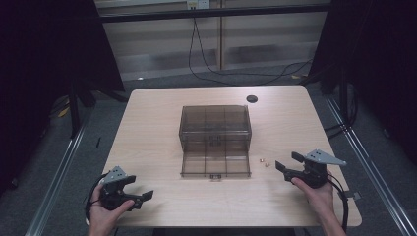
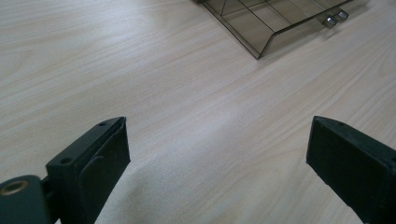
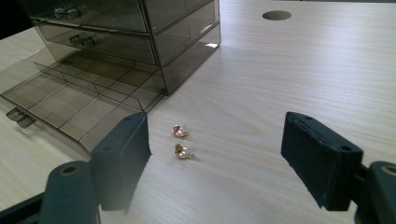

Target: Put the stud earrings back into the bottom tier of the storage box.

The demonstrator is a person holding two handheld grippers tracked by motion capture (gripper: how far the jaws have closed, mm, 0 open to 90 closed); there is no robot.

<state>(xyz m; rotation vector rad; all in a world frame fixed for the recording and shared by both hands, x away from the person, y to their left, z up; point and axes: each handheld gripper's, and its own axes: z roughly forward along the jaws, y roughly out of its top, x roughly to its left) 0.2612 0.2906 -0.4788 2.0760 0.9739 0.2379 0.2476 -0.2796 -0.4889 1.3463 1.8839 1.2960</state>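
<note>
A smoky clear drawer cabinet [image 1: 215, 129] stands mid-table, its bottom drawer [image 1: 215, 164] pulled out toward me; the drawer [image 3: 77, 109] has several empty compartments. Two small gold earrings [image 1: 265, 162] lie on the wood just right of the drawer, one earring [image 3: 180, 130] behind the other earring [image 3: 182, 151]. My right gripper [image 1: 290, 162] is open at the front right, jaws aimed at the earrings from a short way off. My left gripper [image 1: 139, 189] is open at the front left with only bare wood between its jaws; the drawer's corner [image 2: 273, 32] lies farther off.
The light wooden table [image 1: 157, 142] has a round cable hole [image 1: 252, 99] at the back right. Cables run over the floor behind the table. Metal rails flank both sides. A cable trails from each gripper near the front edge.
</note>
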